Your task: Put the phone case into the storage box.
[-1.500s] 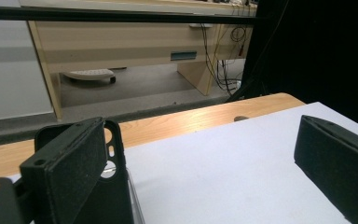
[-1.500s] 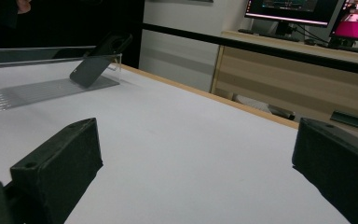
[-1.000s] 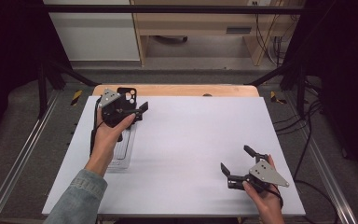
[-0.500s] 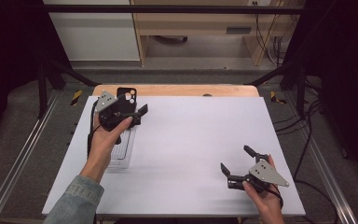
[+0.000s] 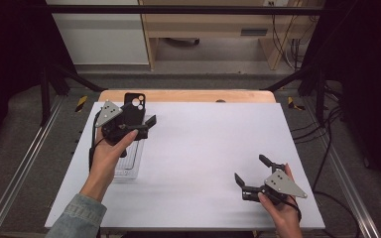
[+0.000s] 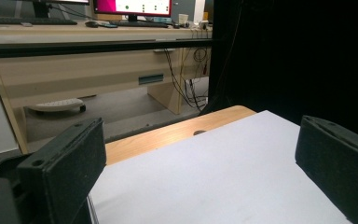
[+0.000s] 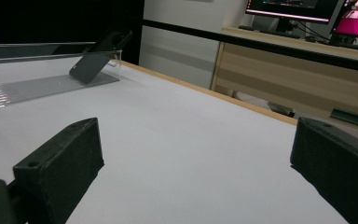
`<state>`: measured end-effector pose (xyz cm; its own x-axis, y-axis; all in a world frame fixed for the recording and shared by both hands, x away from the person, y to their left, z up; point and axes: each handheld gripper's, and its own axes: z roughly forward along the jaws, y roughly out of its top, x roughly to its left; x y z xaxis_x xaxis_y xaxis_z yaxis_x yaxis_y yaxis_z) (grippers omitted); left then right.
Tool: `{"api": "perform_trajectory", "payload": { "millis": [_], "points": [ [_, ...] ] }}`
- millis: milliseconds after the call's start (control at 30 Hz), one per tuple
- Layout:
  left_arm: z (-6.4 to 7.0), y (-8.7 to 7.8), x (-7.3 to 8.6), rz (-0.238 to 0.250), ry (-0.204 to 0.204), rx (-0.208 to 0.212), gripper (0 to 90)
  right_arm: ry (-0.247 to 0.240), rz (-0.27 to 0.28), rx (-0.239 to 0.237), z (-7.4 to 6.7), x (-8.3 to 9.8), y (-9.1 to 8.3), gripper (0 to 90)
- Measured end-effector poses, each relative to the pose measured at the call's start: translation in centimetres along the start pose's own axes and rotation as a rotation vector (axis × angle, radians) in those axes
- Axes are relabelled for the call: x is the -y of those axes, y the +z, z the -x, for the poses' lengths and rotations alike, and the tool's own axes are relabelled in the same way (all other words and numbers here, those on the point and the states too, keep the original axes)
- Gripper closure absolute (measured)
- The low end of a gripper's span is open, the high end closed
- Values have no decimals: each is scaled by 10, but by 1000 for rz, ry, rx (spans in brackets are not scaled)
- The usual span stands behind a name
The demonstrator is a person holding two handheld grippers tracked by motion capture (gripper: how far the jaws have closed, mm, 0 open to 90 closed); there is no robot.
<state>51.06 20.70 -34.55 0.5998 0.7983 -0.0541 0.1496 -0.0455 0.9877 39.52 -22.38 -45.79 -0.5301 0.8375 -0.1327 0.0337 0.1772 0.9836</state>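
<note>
the left gripper (image 5: 146,127) is held just above the clear tray (image 5: 129,166) at the table's (image 5: 213,144) far left, its jaws spread wide with nothing between them. a black phone case (image 5: 134,105) is propped tilted against the tray's far end, just beside that gripper. the right gripper (image 5: 250,173) is held low near the front right, well apart, jaws also wide and empty.
</note>
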Motion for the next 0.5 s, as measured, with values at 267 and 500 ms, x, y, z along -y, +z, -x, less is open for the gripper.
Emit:
{"api": "perform_trajectory", "payload": {
  "millis": [267, 500],
  "points": [
    [6, -9, -2, 13, 19, 8, 13, 7, 4, -7, 0, 0, 0, 28],
    [9, -17, -4, 26, 28, 14, 13, 5, 0, -5, 0, 0, 0, 26]
  ]
}}
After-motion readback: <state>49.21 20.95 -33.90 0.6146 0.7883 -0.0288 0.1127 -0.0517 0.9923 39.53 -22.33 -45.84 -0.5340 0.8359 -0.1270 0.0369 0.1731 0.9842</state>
